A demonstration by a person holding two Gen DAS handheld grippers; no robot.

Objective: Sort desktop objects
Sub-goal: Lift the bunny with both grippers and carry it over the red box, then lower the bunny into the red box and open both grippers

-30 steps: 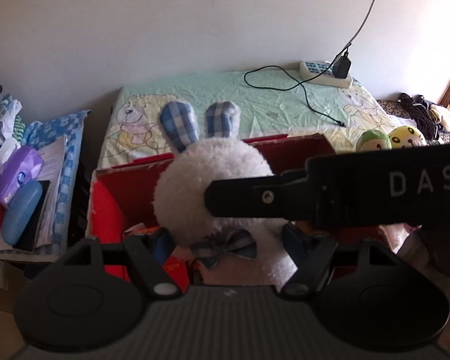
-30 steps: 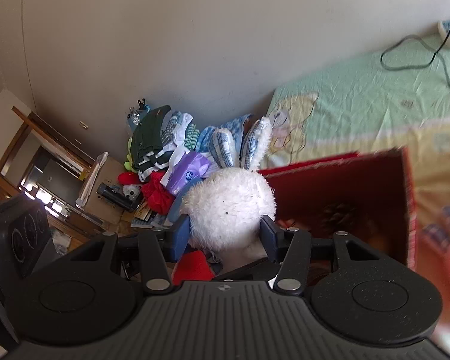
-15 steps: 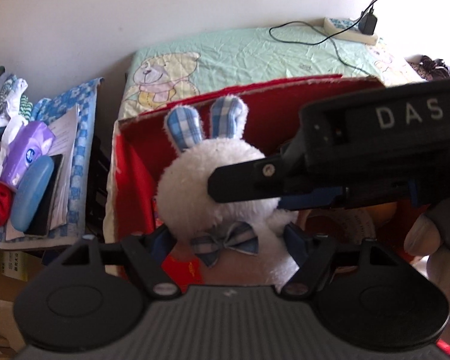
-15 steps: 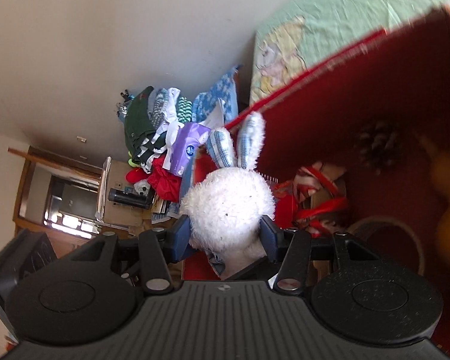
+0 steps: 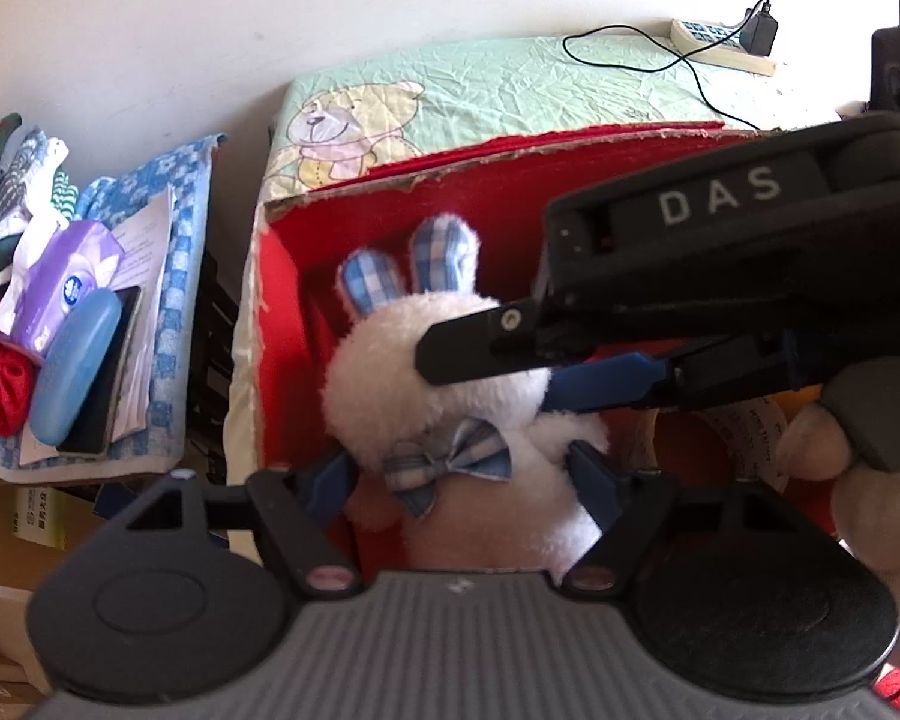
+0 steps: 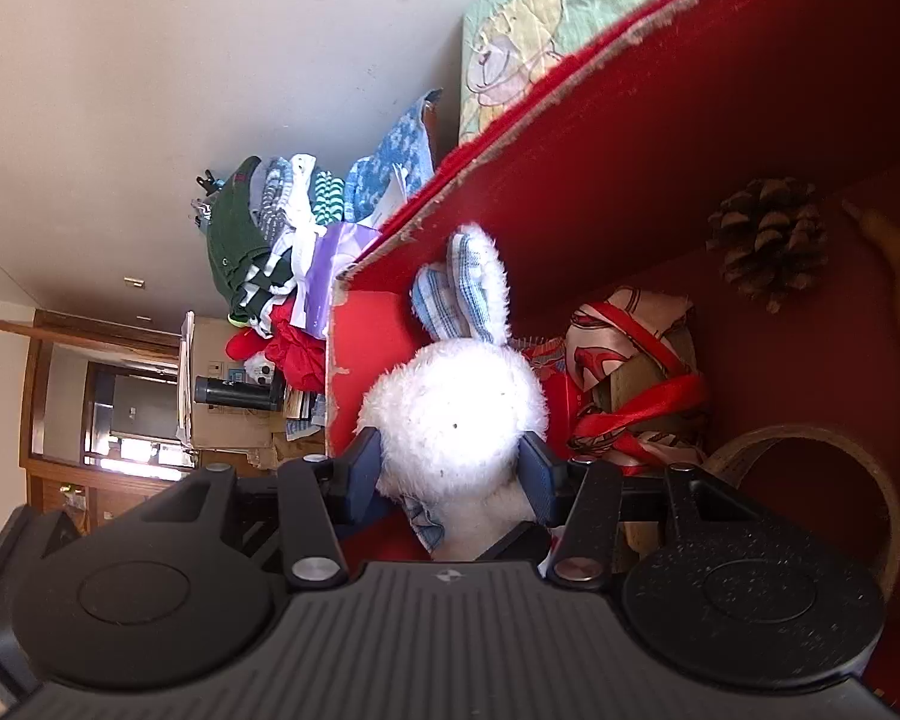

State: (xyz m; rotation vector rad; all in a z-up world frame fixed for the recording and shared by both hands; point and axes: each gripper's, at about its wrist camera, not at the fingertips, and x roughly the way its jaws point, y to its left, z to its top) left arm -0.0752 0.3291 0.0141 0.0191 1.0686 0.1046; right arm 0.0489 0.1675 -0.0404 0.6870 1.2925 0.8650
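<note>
Right wrist view: right hand-held gripper [image 6: 450, 474] clamps plush bunny [image 6: 456, 408], ears pointing fwd into red box [image 6: 660, 138]; left hand-held gripper [image 5: 462, 480] just loosening.

Plush rabbit [image 6: 456, 414] inside red box [image 6: 660, 138]

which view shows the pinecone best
The right wrist view: the pinecone lies in plain sight inside the red box, near its far wall, beyond the plush rabbit. The left wrist view shows nothing of it; the right gripper blocks that part of the box.
</note>
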